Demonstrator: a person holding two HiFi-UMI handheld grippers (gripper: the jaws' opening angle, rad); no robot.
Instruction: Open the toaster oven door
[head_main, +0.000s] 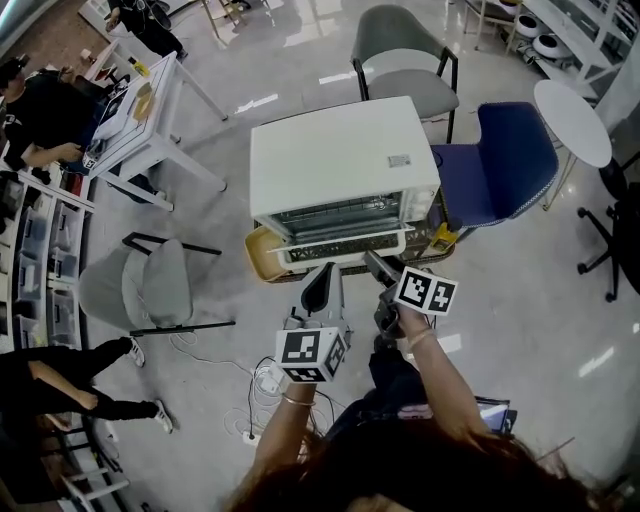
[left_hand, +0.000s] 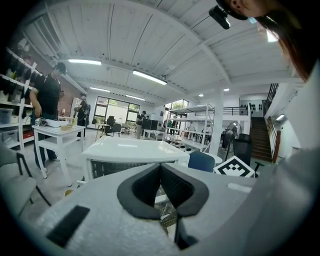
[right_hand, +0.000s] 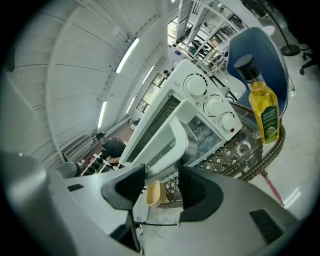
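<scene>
1. White toaster oven (head_main: 340, 165) on a wicker table (right_hand: 245, 150), centre of the head view; door apparently closed.
2. Left gripper (left_hand: 161, 166): jaws together, nothing between, low before the oven.
3. Right gripper (right_hand: 162, 172): jaws wide apart, door handle (right_hand: 176, 140) just ahead, untouched.
4. Oil bottle (right_hand: 263, 107) beside the oven's knobs, plain only in the right gripper view.

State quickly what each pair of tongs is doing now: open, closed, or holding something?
Left tongs: closed, empty.
Right tongs: open, holding nothing; oven door handle just ahead.
</scene>
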